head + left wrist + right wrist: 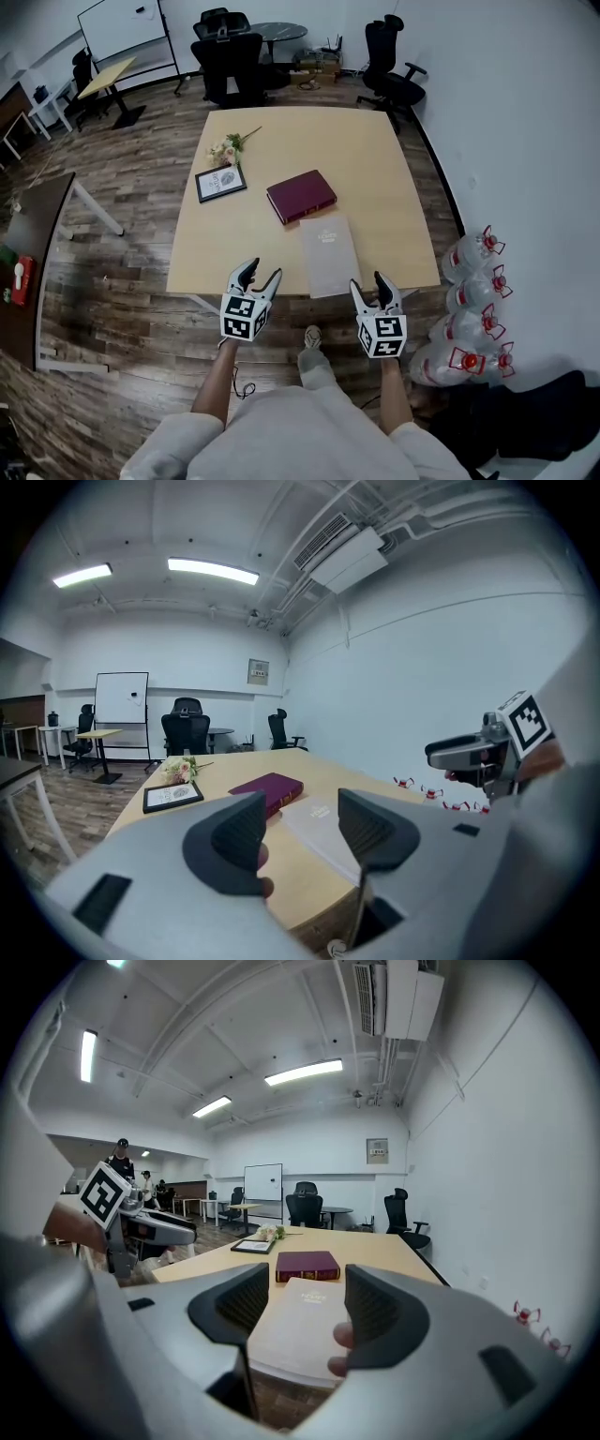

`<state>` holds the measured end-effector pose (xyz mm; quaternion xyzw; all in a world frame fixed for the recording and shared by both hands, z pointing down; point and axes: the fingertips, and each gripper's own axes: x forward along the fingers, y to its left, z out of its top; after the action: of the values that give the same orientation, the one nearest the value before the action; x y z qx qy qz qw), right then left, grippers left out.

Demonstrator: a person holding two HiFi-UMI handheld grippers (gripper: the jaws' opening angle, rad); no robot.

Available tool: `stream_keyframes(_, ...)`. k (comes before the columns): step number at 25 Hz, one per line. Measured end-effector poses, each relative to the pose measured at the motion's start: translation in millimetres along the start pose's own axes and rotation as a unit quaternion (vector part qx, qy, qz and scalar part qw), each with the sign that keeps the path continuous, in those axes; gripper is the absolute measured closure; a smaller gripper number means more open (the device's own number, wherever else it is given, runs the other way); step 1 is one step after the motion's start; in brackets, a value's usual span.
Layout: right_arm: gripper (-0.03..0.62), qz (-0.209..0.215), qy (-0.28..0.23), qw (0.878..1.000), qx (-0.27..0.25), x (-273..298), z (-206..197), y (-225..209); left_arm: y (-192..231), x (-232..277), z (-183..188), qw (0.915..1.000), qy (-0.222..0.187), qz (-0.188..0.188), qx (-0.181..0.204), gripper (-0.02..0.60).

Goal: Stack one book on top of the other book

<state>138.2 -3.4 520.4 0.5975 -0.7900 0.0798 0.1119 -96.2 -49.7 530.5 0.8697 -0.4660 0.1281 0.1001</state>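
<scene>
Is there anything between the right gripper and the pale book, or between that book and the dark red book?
Nothing visible. The right gripper, jaws open and empty, faces the pale book directly. The dark red book lies just beyond it, nothing between them; the framed picture lies off to the left.

No text here can really be read. The pale book (330, 255) at the near edge of the table (375, 159) has a short printed title on its cover, and the framed picture (220, 182) toward the table's left edge has some print, but both are too small to make out. A small sign (258, 671) on the far wall is also illegible, and the cubes on the left gripper (261, 272) and right gripper (367, 281) bear only black-and-white square markers.
</scene>
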Motion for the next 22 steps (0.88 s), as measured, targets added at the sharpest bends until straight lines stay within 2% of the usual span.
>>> stream_keyframes(15,0.352,0.042,0.014,0.999,0.015,101,18,-61,26,98,28,0.9990,0.027,0.033,-0.013,0.331)
stream_keyframes(22,0.352,0.065,0.022,0.997,0.017,134,18,-76,33,126,26,0.9978,0.042,0.048,-0.020,0.331)
